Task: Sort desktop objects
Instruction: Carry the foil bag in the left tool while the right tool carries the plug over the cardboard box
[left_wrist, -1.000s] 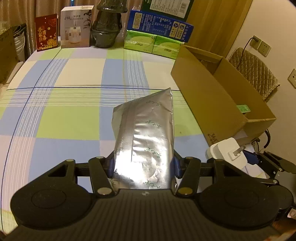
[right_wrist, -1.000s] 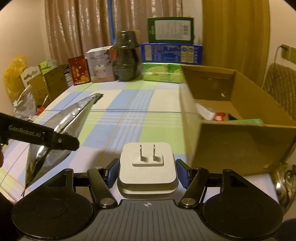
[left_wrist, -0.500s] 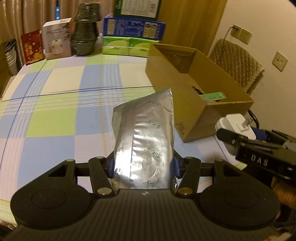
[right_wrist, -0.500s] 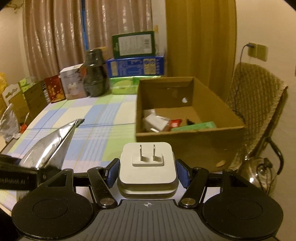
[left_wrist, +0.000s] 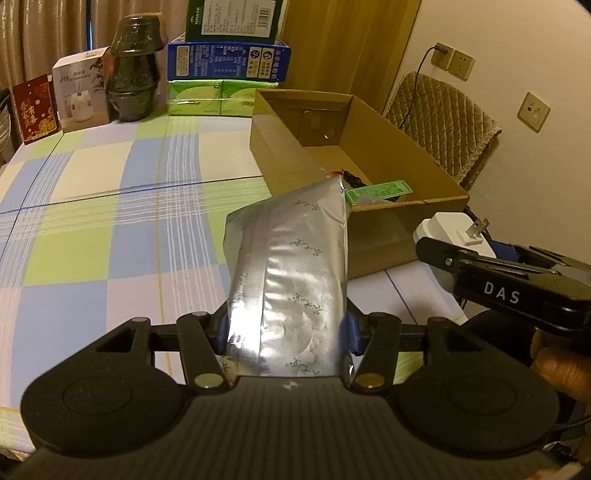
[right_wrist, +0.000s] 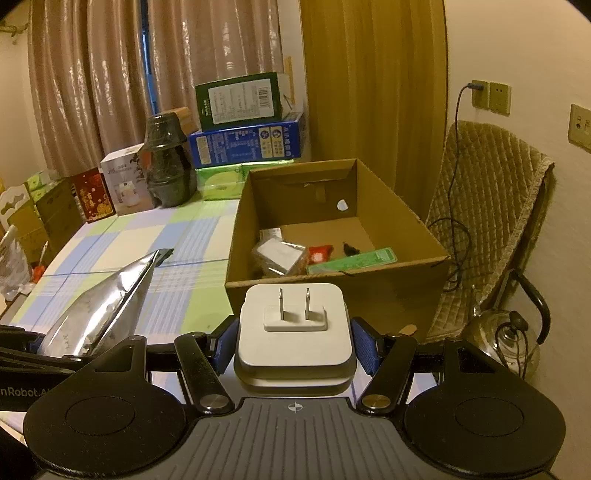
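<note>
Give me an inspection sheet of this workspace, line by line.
Surface: checked tablecloth.
Job's things: silver foil pouch; white plug adapter; open cardboard box holding small items.
Clutter: stacked cartons and dark pot at the far edge.
Grippers: left hand-held gripper shut on pouch; right hand-held gripper shut on adapter.
Cables: wall charger lead over the chair.
Surroundings: curtains, quilted chair, kettle.
</note>
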